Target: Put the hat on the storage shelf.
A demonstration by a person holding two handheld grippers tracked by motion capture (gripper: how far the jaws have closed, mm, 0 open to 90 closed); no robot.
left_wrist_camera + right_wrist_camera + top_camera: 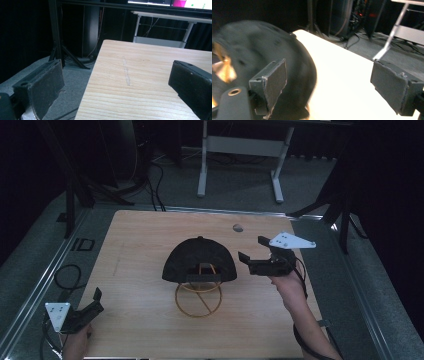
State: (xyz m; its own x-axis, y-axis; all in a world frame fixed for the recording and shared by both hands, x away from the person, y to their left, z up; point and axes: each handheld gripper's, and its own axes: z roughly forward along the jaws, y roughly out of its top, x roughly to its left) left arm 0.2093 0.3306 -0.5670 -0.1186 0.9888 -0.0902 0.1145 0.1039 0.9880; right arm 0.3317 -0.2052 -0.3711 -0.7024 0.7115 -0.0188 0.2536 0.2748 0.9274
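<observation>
Sitting on its gold stand [198, 302], the black cap [199, 260] lies just beside the right gripper [251, 249]'s released fingers [273, 81].

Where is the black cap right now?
In the high view the black cap sits on a gold wire stand near the middle of the wooden table, just left of the open right tool.

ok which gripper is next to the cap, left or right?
The right gripper: it hangs with open jaws just off the black cap on its gold wire stand. The left gripper, also open, sits at the table's near left corner.
</observation>
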